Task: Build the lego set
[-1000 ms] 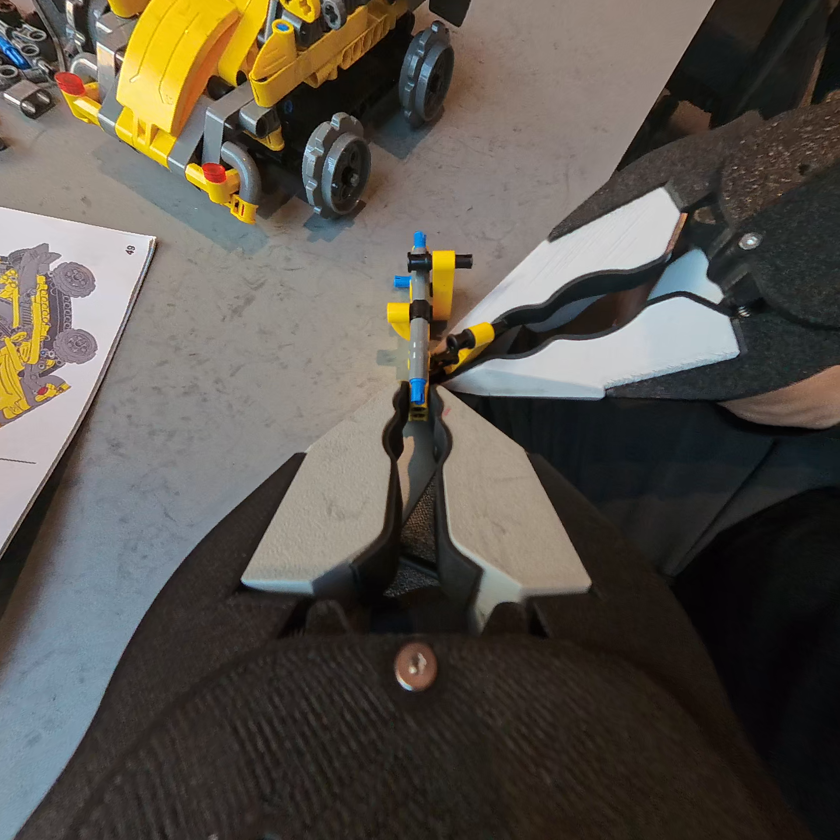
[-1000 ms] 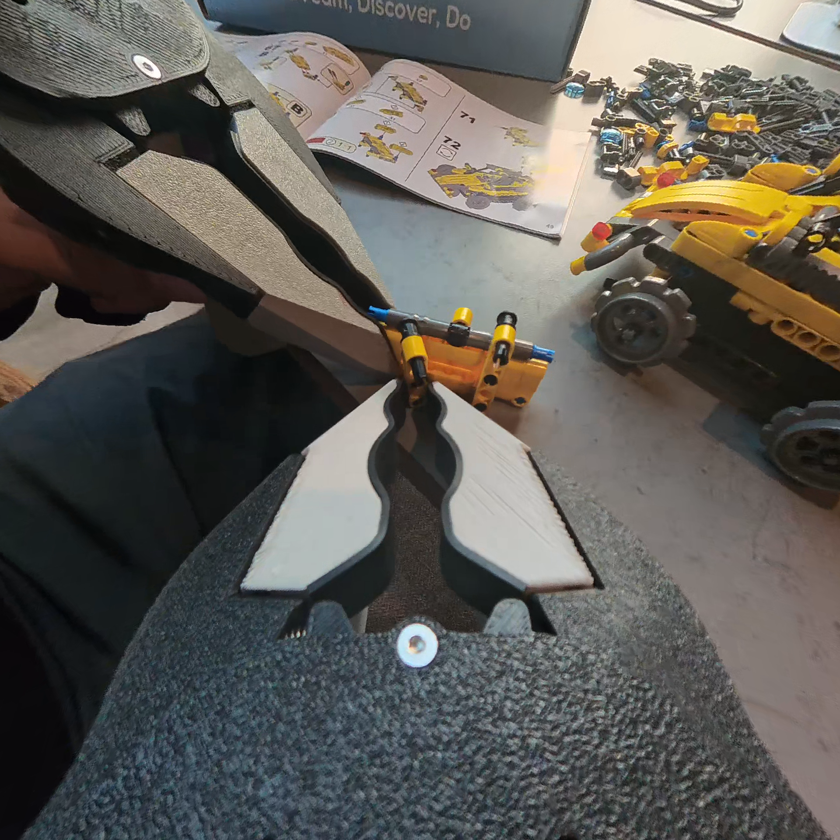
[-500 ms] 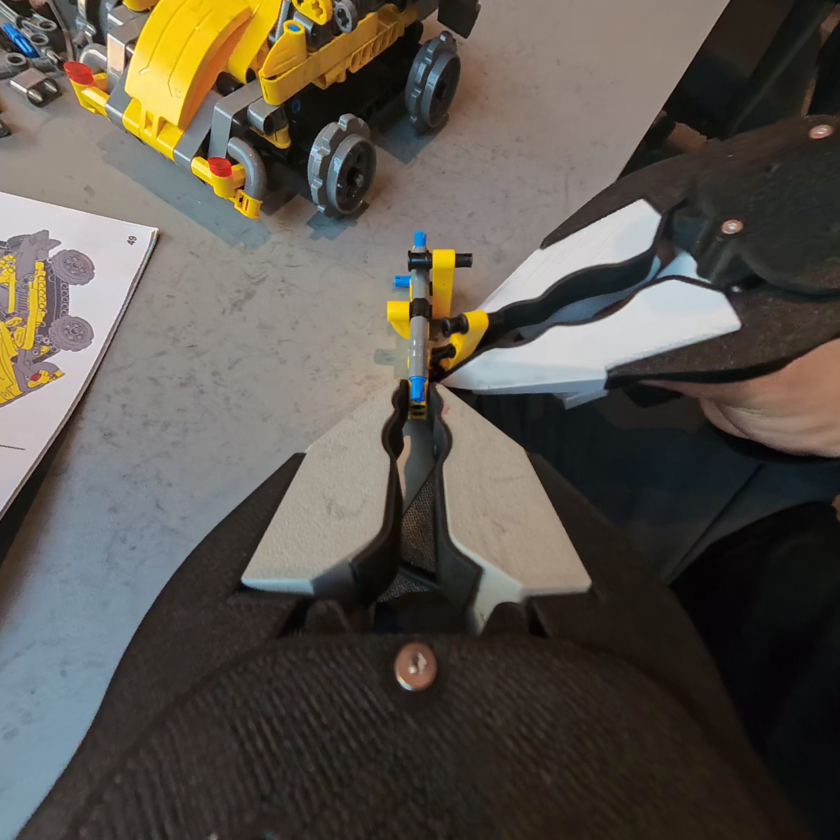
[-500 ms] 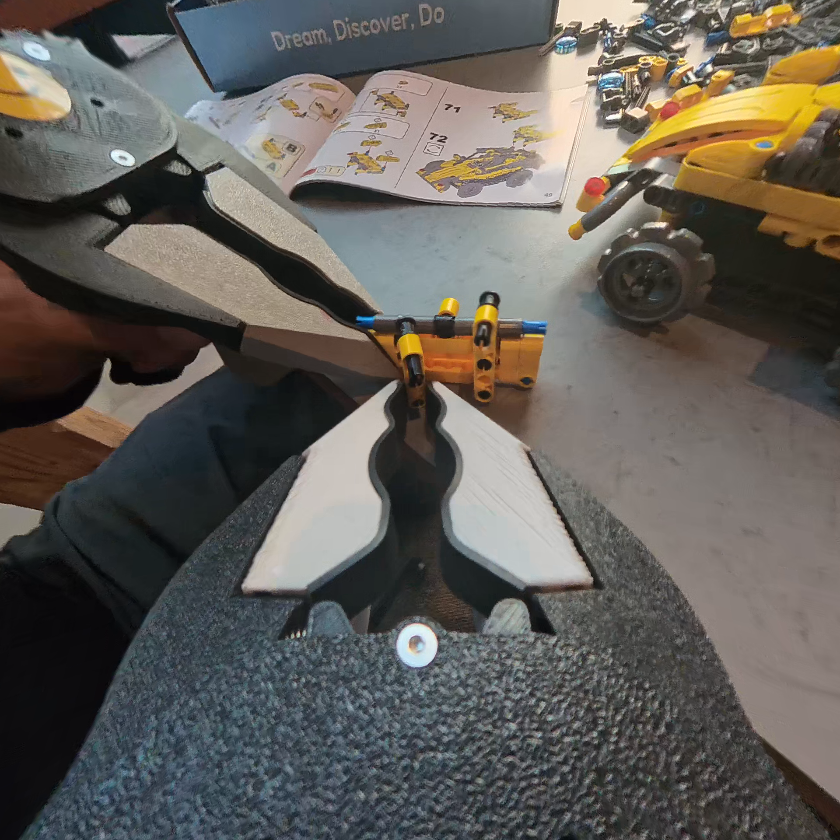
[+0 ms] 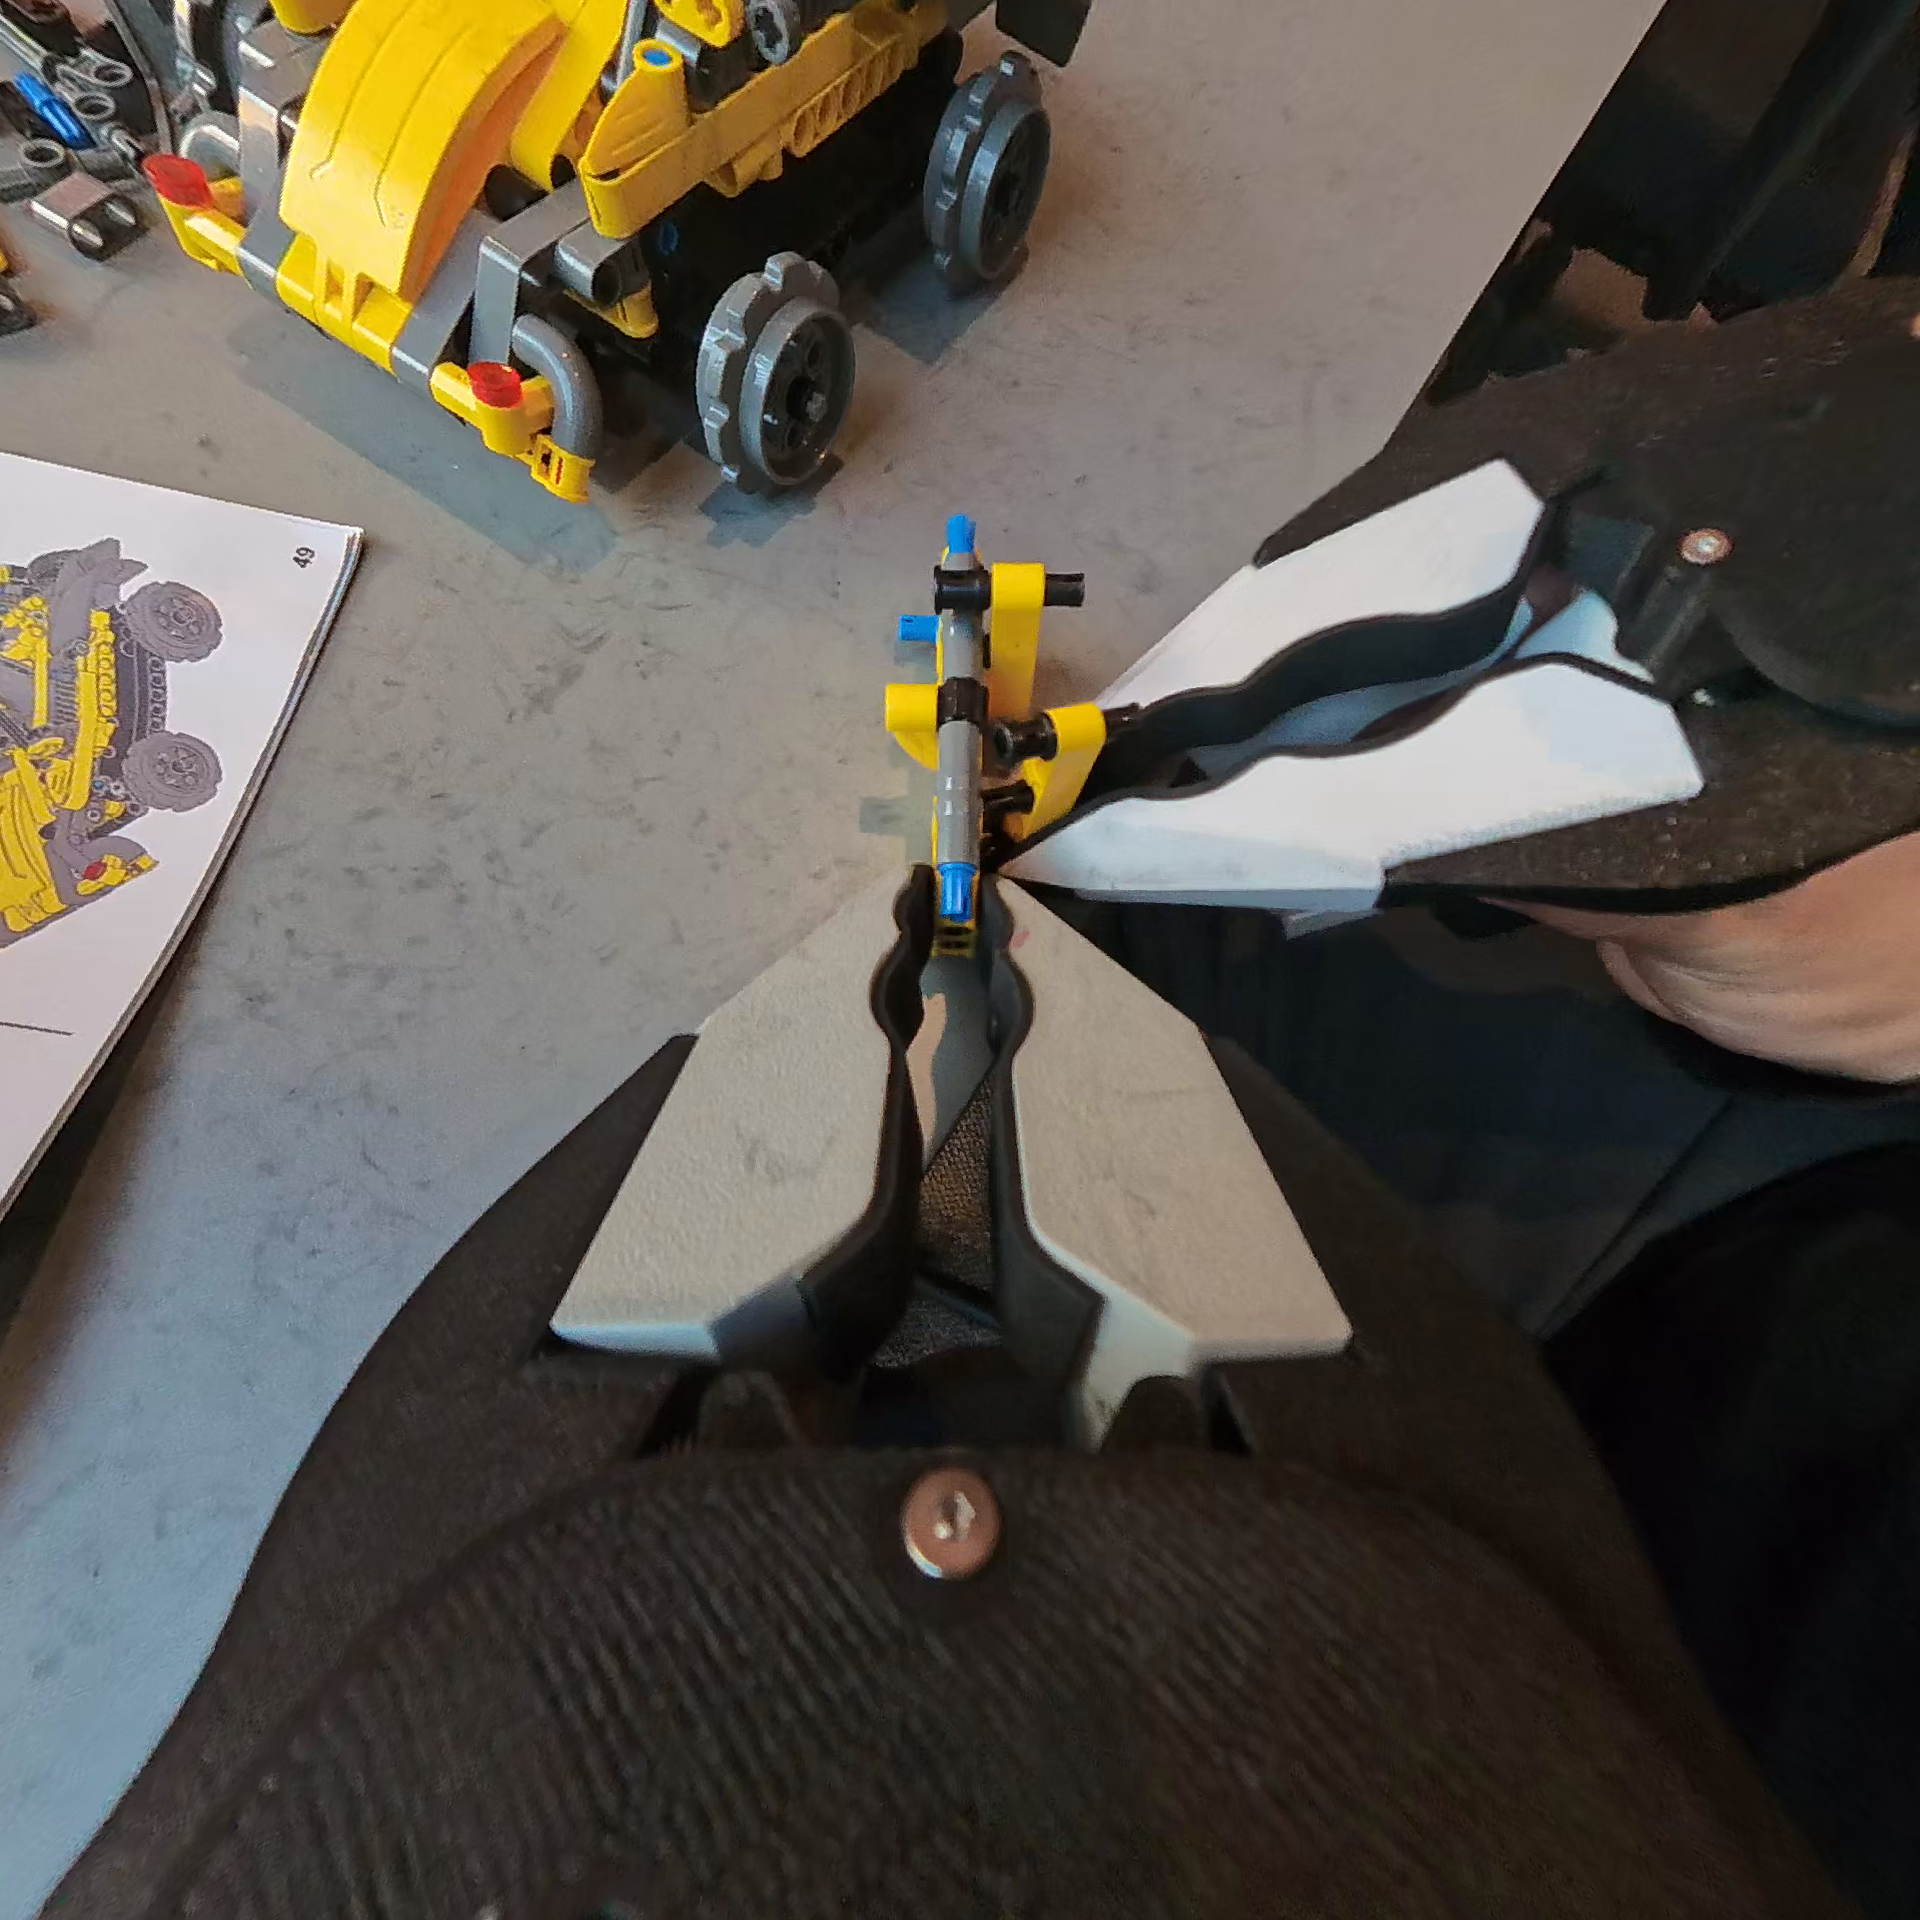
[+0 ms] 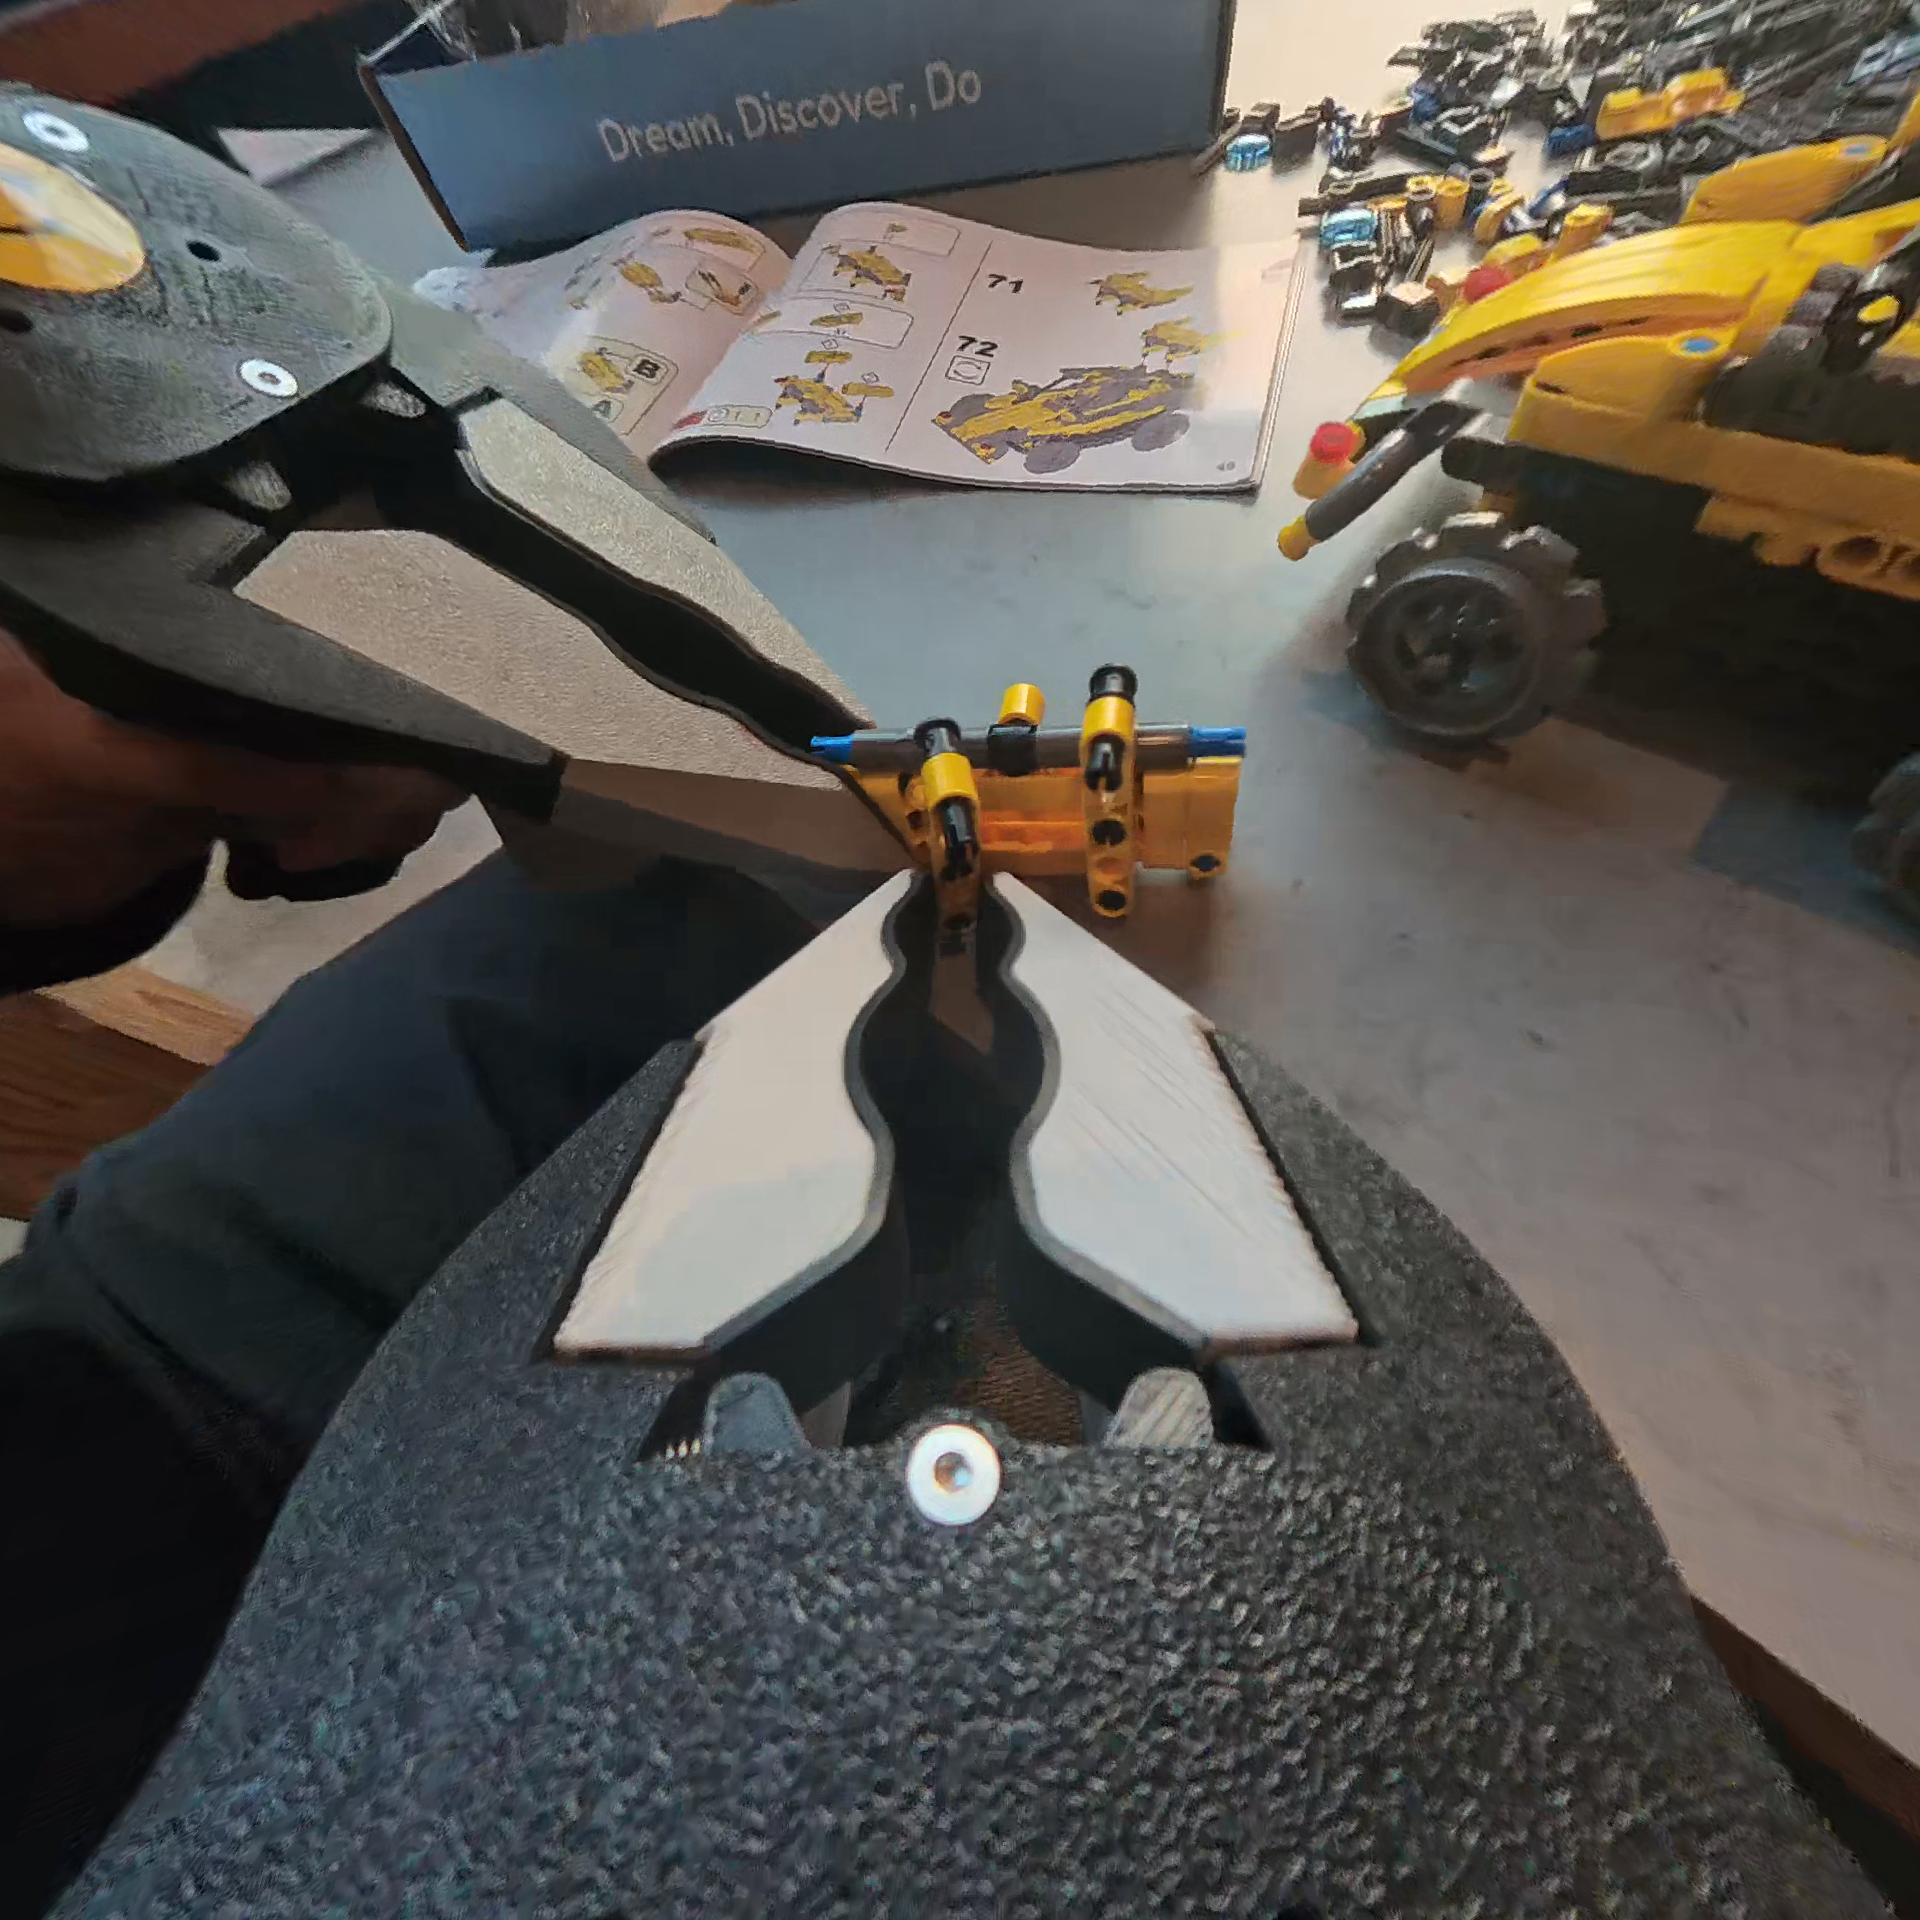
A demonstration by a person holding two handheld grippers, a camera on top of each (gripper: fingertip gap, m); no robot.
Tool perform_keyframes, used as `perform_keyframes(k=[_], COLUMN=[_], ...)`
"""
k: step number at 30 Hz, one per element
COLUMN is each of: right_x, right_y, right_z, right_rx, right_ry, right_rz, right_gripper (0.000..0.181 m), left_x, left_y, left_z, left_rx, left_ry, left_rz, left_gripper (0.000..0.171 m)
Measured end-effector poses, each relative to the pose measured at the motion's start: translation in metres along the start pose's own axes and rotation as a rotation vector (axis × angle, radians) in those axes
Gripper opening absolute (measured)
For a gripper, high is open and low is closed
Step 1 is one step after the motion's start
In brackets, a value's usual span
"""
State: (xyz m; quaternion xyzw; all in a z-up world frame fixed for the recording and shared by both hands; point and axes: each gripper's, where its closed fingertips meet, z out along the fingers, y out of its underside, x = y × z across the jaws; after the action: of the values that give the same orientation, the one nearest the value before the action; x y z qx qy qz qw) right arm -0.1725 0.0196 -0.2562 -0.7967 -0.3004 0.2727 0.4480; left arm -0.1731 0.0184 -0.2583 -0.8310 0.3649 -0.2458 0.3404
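Yellow toy-brick piece (image 5: 971, 717) sits pinched between both grippers: left gripper (image 5: 951, 904) clamps its near end, right gripper (image 6: 954, 896) clamps a yellow arm, above the grey table (image 5: 468, 831).

We count: two grippers (image 5: 954, 894) (image 6: 954, 894); one small yellow brick assembly (image 5: 977, 707); one yellow toy vehicle (image 5: 582, 197); one open instruction booklet (image 6: 966, 353); one dark box (image 6: 790, 114); one loose-parts pile (image 6: 1455, 177).

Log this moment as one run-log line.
left gripper: shut on small yellow-and-grey brick subassembly | right gripper: shut on same | nearby: yellow brick-built vehicle, open instruction booklet
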Motion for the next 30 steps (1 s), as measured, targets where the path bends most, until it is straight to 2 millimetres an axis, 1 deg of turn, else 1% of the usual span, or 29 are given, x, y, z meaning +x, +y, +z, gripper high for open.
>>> perform_keyframes(k=[4,8,10,12,14,16,18,20,23,27,28,30], right_x=[0.0024,0.0006,0.0004,0.001,-0.0001,-0.0014,-0.0012,-0.002,-0.0043,-0.0051,-0.0047,-0.0031], right_y=[-0.0016,-0.0019,-0.0019,-0.002,-0.0015,-0.0012,-0.0011,-0.0013,-0.0018,-0.0035,-0.0037,-0.002], right_z=[0.0004,-0.0001,-0.0002,0.0001,-0.0003,-0.0003,-0.0003,-0.0009,-0.0022,-0.0023,-0.0025,-0.0021], right_rx=[-0.024,-0.015,-0.032,-0.054,-0.067,-0.058,-0.025,0.007,0.036,0.092,0.108,0.121], right_ry=[0.094,0.08,0.065,0.028,-0.041,-0.098,-0.116,-0.129,-0.199,-0.215,-0.202,-0.124], right_rz=[-0.205,-0.272,-0.319,-0.328,-0.262,-0.127,0.014,0.117,0.287,0.407,0.396,0.275], right_gripper=[0.007,0.007,0.007,0.007,0.007,0.006,0.007,0.007,0.008,0.009,0.008,0.009], left_x=[-0.0007,0.0004,0.0005,0.0003,0.0009,0.0012,0.0012,0.0016,0.0025,0.0023,0.0024,0.0022], left_y=[-0.0003,0.0006,0.0005,0.0006,0.0007,0.0007,0.0005,0.0004,0.0006,0.0,-0.0001,0.0009], left_z=[0.0004,-0.0006,-0.0006,-0.0006,-0.0009,-0.0012,-0.001,-0.0012,-0.0015,-0.0029,-0.0029,-0.0024], left_rx=[-0.009,-0.012,-0.013,-0.017,-0.016,-0.016,-0.012,-0.005,0.005,0.008,0.006,-0.005], left_ry=[-0.005,0.023,0.024,0.022,0.032,0.038,0.034,0.037,0.051,0.053,0.057,0.065], left_rz=[0.009,-0.005,-0.005,-0.002,-0.011,-0.02,-0.023,-0.026,-0.03,-0.032,-0.032,-0.023], left_gripper=[0.005,0.005,0.005,0.005,0.005,0.005,0.005,0.005,0.005,0.005,0.005,0.005])
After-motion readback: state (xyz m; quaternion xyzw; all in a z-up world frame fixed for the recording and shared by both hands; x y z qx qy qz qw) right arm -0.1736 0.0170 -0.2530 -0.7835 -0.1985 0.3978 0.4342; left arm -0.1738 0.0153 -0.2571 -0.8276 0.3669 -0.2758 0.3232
